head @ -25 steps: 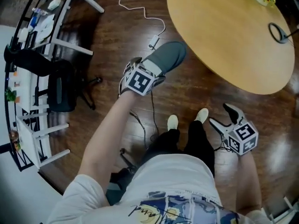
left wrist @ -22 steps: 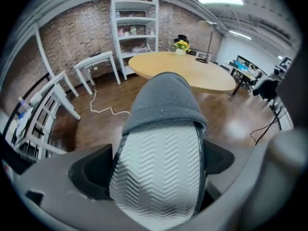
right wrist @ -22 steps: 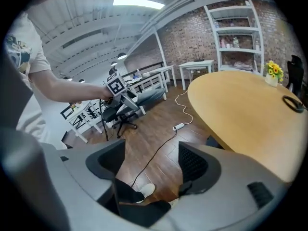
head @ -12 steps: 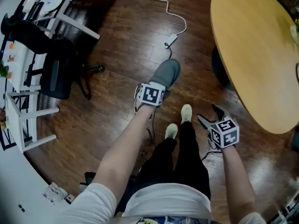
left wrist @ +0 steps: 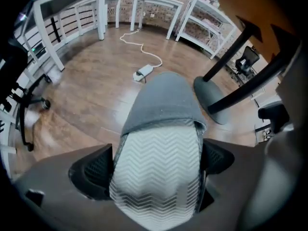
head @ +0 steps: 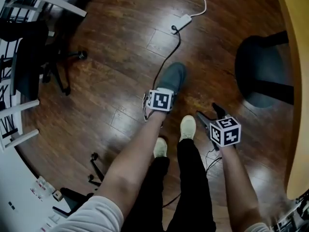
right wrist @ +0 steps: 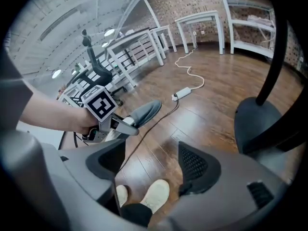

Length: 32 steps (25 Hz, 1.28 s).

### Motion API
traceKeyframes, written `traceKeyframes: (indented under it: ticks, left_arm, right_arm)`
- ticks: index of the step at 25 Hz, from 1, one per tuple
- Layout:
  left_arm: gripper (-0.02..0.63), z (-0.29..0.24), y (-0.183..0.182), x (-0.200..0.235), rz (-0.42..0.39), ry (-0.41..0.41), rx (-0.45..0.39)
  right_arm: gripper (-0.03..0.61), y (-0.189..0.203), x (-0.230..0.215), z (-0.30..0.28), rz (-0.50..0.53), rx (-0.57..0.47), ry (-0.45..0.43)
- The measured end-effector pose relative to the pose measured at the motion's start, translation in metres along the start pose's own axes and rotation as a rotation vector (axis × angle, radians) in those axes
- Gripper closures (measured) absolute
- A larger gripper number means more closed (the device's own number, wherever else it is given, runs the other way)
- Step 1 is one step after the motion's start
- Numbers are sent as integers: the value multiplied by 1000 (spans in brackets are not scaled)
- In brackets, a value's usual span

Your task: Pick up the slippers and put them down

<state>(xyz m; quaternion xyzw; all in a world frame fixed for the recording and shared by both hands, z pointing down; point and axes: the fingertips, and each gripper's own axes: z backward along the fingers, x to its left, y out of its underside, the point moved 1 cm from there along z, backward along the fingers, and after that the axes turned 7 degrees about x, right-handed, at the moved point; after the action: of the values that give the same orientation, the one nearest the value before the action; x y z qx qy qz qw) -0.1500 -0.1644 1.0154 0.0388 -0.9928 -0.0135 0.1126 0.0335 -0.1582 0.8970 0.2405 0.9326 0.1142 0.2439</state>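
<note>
My left gripper [head: 163, 92] is shut on a grey slipper [head: 173, 77], gripped across its heel end, with the toe pointing away from me, low over the wooden floor. In the left gripper view the slipper [left wrist: 161, 129] fills the space between the dark pads [left wrist: 94, 170], showing a pale zigzag-patterned face and a grey upper. My right gripper [head: 208, 111] is to the right of my feet, open, with nothing between its fingers. The right gripper view shows the right gripper [right wrist: 151, 165] wide apart over the floor and the held slipper [right wrist: 144, 112] off to the left. No second slipper is in view.
My feet in pale shoes [head: 187, 128] stand between the grippers. A cable with a white adapter [head: 182, 21] runs across the floor under the slipper. The black base [head: 263, 71] of the wooden table [head: 295, 91] is at right. An office chair [head: 29, 57] and white frames stand at left.
Both grippers have sunk a long way toward the floor. The left gripper rolled with the slipper still in it. The table has slid to the right edge of the head view.
</note>
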Motion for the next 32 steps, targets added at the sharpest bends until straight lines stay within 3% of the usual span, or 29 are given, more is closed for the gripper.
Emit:
traceKeyframes:
  ticks: [4,8,11,14,17,19,23,27,32]
  left_arm:
    - [61,-145,-6,18,24,-6,27]
    - [49,-243,-3,39,106,-23,58]
    - [39,-273,-3,45,103,-16,77]
    - [14,-262,-8,34,64,24,45]
    - [14,-214,-5,34,21,15,20]
    - [14,-159,14,41,-7,-16,37]
    - [14,-28,45,34,-74,7,45]
    - [13,121,51,15,-193,9,-44]
    - [14,325,88,-42,-346,48,-133]
  right_arm:
    - [219,35,-63,-87,15,45,10]
    - [219,63,-102,-133,2,66,38]
    - [219,74,-111,-151,-11,85,42]
    - [219,76,-102,-149,-16,96,35]
    - [219,64,-78,-128,-18,83,36]
    - [221,55,-50,-102,-16,73,38]
    - [221,33,5,-27,-16,69,36]
    - [227,8,62,77,0,41,63]
    - [227,5,160,251,67,-13,100]
